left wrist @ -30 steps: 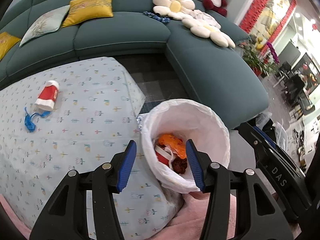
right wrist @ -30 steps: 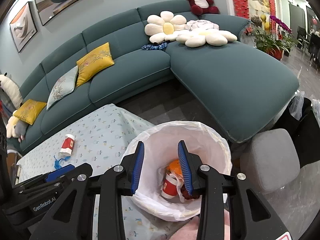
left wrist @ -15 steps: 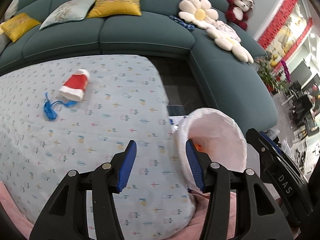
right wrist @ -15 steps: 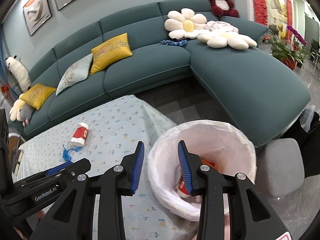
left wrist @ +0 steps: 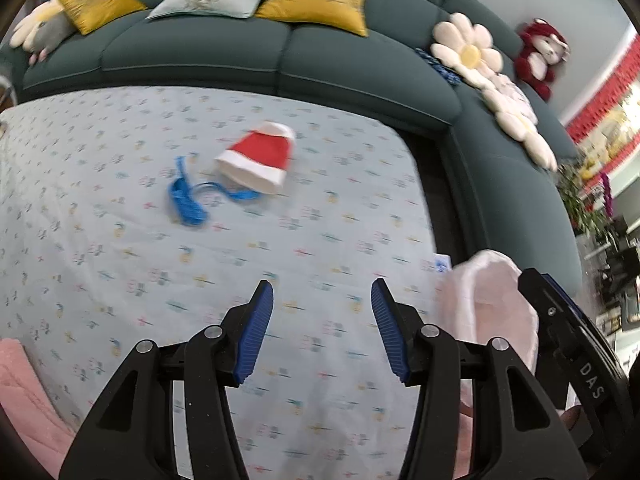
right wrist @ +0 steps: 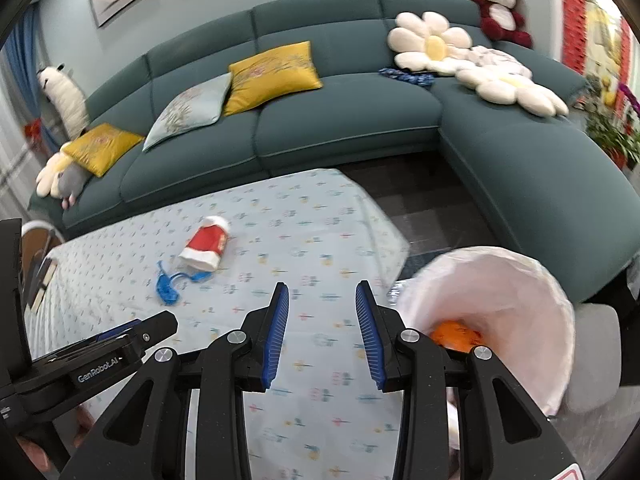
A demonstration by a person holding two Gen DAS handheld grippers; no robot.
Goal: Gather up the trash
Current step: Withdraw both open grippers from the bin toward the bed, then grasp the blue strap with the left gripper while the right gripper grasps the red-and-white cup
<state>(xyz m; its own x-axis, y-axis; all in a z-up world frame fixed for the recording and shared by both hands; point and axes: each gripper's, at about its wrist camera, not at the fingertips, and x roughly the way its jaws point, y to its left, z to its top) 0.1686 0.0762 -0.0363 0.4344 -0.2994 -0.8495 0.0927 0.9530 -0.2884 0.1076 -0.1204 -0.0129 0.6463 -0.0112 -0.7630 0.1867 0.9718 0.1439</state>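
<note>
Red and white, the crushed paper cup (left wrist: 256,158) lies on its side on my counter (left wrist: 120,264), which is covered by a pale patterned cloth, toward the far edge nearest the teal sofa (right wrist: 328,136). A blue string (left wrist: 186,200) curls just beside the cup's mouth. My left gripper (left wrist: 322,328) hangs over the near part of the counter, jaws released and holding nothing. My right gripper (right wrist: 322,336) does the same, its jaws parted a little narrower and empty. Off the counter's right corner stands the white-lined trash bin (right wrist: 516,320), with orange trash (right wrist: 454,332) inside
</note>
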